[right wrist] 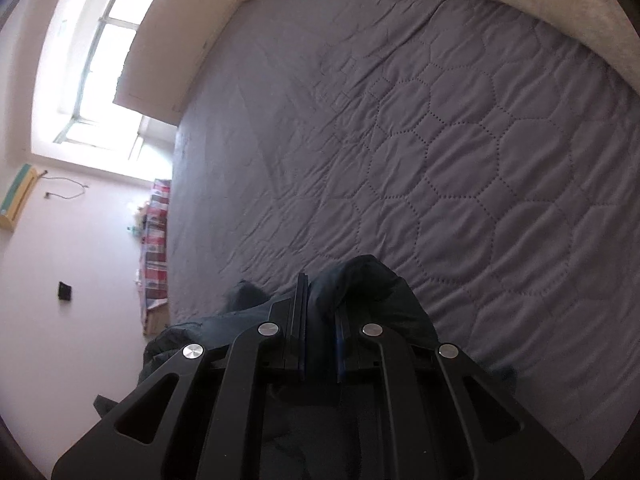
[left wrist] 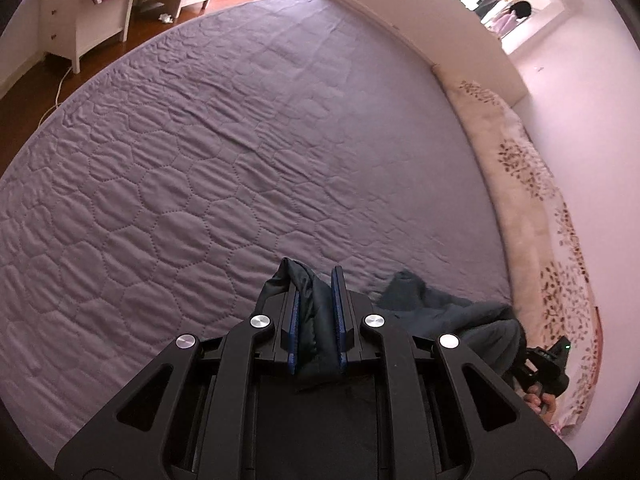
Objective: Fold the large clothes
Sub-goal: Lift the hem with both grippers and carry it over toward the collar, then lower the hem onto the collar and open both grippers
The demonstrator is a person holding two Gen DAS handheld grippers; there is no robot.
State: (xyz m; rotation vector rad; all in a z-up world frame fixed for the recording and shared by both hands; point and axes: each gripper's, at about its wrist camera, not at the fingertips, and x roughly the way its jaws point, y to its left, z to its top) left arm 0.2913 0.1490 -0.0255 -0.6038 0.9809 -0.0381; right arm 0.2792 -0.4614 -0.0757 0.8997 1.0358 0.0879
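**Two grippers, one dark garment over a bed**

Both grippers pinch bunched folds of the same dark garment (left wrist: 316,312). The left gripper (left wrist: 316,308) and the right gripper (right wrist: 322,316) each hold it above a grey quilted bed (left wrist: 240,140), angled downward.

This looks like an early step: carrying the garment in to spread it. Next it likely needs laying flat with the edges pulled apart and even.

Only the left view shows the other hand (left wrist: 540,400) and a floral pillow (left wrist: 520,168). Only the right view shows the window (right wrist: 100,60).
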